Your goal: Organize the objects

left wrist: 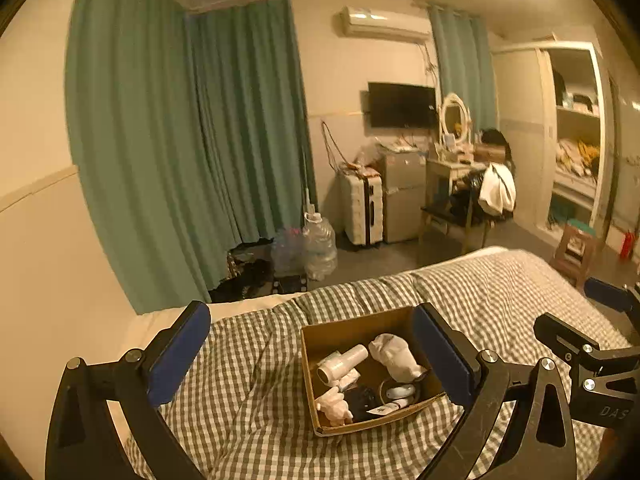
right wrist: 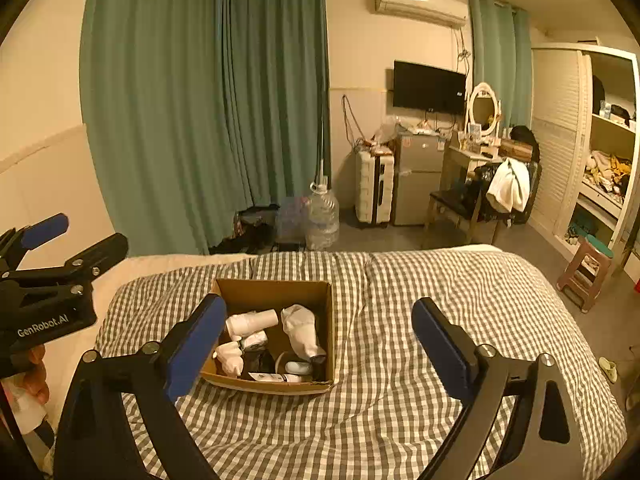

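An open cardboard box (left wrist: 320, 332) (right wrist: 276, 292) rests on the checked bedspread (left wrist: 248, 400) (right wrist: 400, 360). Inside lie a white hair dryer (left wrist: 346, 362) (right wrist: 252, 322), a white cloth bundle (left wrist: 394, 354) (right wrist: 300, 330), a small white figure (left wrist: 334, 406) (right wrist: 230, 358), a dark item and a tube. My left gripper (left wrist: 316, 354) hangs above the bed, open, nothing between its blue pads; the box shows between them. My right gripper (right wrist: 320, 350) is also open and empty, its left finger (right wrist: 198, 346) overlapping the box's left edge. Each gripper shows at the other view's edge.
Beyond the bed stand green curtains (right wrist: 208, 100), a large water jug (right wrist: 322, 216), a white suitcase (right wrist: 374, 190), a small fridge (right wrist: 418, 178), a dressing table with chair (right wrist: 480, 188) and an open wardrobe (right wrist: 604, 148). A stool (right wrist: 586, 272) sits right of the bed. A hand (right wrist: 36, 376) holds the left gripper.
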